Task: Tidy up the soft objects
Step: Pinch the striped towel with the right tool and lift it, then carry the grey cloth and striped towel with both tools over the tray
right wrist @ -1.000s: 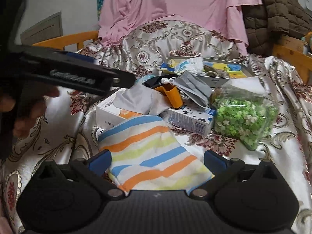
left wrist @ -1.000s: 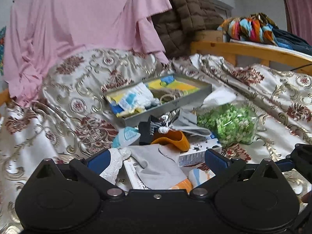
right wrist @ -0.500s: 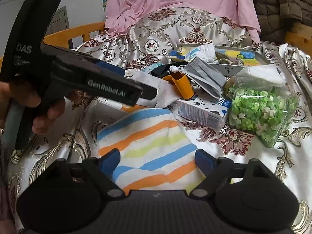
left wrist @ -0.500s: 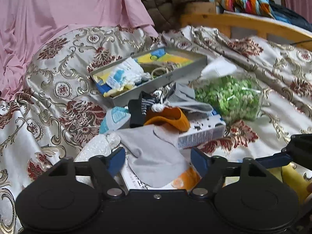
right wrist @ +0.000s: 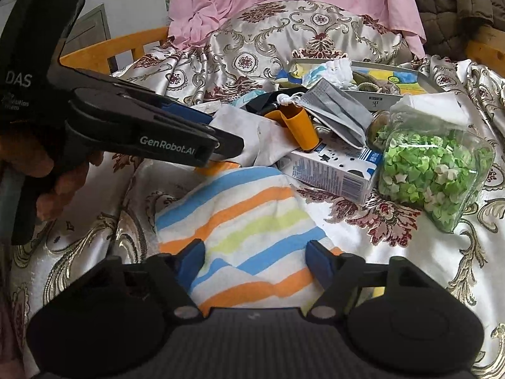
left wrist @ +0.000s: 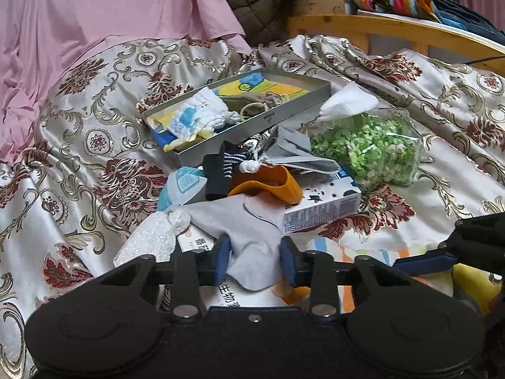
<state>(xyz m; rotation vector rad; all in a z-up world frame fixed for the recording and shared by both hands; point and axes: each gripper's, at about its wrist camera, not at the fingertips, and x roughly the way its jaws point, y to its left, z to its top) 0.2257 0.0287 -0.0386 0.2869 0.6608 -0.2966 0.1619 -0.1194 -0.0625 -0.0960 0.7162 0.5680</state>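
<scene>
A pale grey cloth (left wrist: 252, 221) lies on a printed box in a heap of small things on the patterned bedspread. My left gripper (left wrist: 255, 259) has its blue pads on either side of the cloth's near corner, and its jaws are closing. In the right wrist view the left gripper (right wrist: 227, 148) reaches in from the left, held by a hand. A striped towel (right wrist: 246, 214) lies flat in front of my right gripper (right wrist: 255, 259). Its near end sits between the pads, which stand apart from each other while the jaws close.
Behind the heap stands a grey tray (left wrist: 252, 126) holding a white-and-blue cloth (left wrist: 195, 117). A grey face mask (left wrist: 293, 151), an orange piece (left wrist: 274, 183), a black sock (left wrist: 217, 173), a carton (left wrist: 322, 208) and a bag of green paper stars (left wrist: 369, 148) crowd the middle. A wooden rail (left wrist: 378, 28) runs behind.
Both pairs of jaws have narrowed from wide open. My left gripper has moved forward and down over the grey cloth. The right gripper has stayed over the striped towel.
</scene>
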